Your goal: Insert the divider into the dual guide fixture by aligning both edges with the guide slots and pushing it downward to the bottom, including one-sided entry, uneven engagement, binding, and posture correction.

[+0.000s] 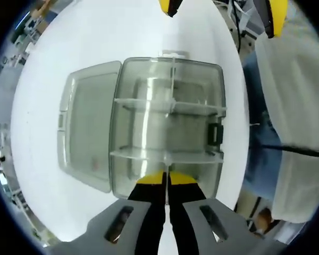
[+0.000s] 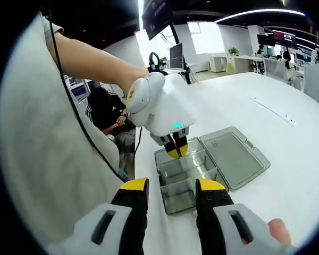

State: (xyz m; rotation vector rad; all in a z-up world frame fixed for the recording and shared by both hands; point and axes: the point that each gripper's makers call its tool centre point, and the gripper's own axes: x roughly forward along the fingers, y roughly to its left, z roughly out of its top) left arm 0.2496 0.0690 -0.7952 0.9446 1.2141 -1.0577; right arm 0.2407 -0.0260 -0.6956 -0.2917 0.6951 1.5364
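Observation:
A clear plastic box (image 1: 149, 114) sits on the white table with its lid (image 1: 85, 133) folded open to one side. Two clear cross dividers (image 1: 170, 105) span the box in its guide slots. My left gripper (image 1: 166, 178) is shut on the thin top edge of a clear divider (image 1: 168, 162) that stands upright in the near part of the box. In the right gripper view, the left gripper (image 2: 176, 150) reaches down into the box (image 2: 185, 180). My right gripper (image 2: 173, 186) hovers open in front of the box, holding nothing. Its yellow fingertips (image 1: 170, 5) show above the box's far end.
The white table (image 2: 287, 133) stretches wide beyond the lid (image 2: 235, 153). The person's pale shirt (image 1: 295, 95) and arm (image 2: 90, 58) crowd the side of the box opposite the lid. Desks and monitors stand in the background.

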